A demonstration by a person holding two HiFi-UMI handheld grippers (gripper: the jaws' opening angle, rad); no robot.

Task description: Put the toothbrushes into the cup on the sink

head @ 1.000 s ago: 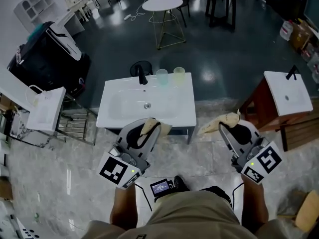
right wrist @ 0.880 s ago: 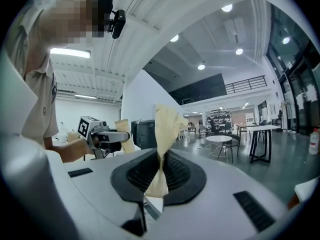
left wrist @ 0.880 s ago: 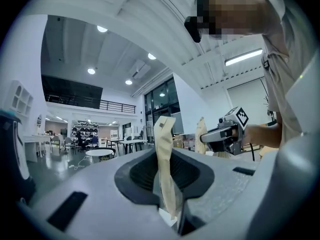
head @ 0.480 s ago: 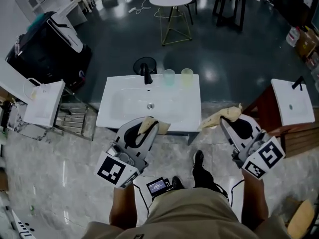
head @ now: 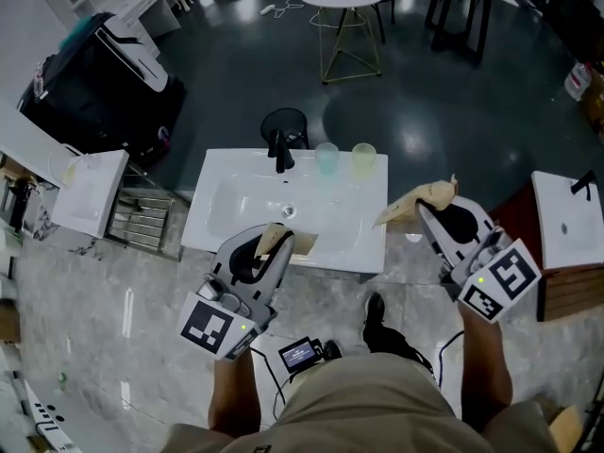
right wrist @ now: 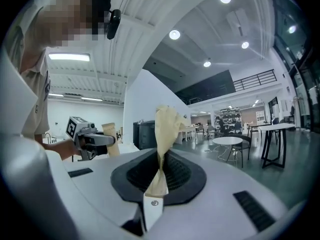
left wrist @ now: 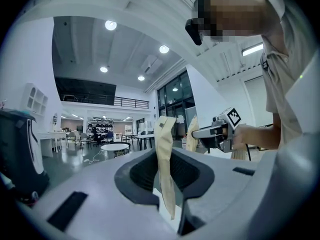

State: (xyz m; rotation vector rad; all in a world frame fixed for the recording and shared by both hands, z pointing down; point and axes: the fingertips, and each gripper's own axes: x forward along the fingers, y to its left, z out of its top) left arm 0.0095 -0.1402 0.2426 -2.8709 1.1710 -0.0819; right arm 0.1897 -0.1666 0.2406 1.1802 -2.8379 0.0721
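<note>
Left gripper, right gripper: grey shells, 2 black-white marker cubes; beige shirt.

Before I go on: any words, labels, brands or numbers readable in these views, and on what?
No words or numbers can be read.
Left marker cube and right marker cube: black-and-white square patterns, no letters.
Small screen at the waist: lit, too small to read.
Shirt print: too blurred.
Left tan packet and right tan packet, in the jaws: no print visible.
</note>
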